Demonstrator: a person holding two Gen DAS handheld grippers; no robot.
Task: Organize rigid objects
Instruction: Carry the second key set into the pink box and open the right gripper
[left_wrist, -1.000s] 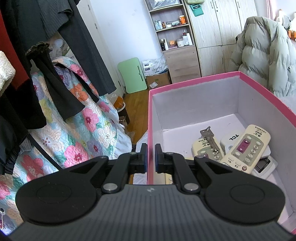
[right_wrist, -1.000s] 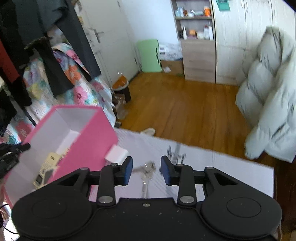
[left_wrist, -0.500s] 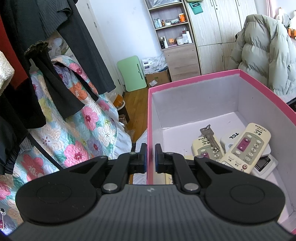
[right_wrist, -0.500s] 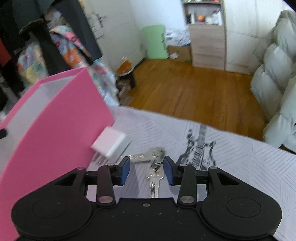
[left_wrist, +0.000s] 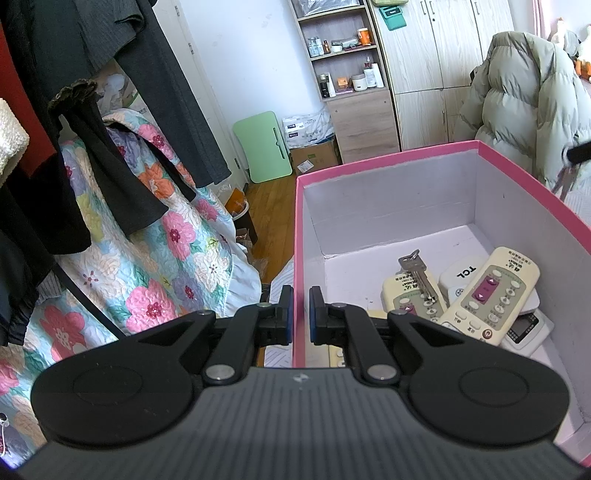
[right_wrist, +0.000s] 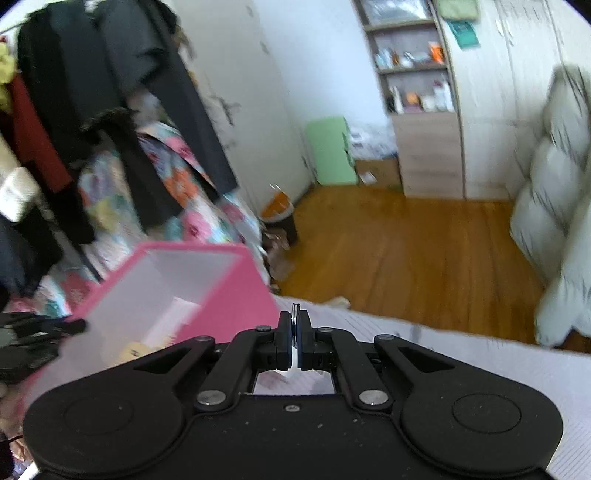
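Keys (right_wrist: 294, 317) — clamped in right tongs (right_wrist: 294, 334), above table.

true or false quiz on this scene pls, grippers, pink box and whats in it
1. The left gripper clamps the wall of the pink box. True.
2. The box holds only keys. False: remote controls lie there, with a key on top.
3. The right gripper is wide open. False: its jaws pinch something thin, seemingly keys.
4. One remote reads TCL. True.
5. The floor is grey carpet. False: it is wooden floor.
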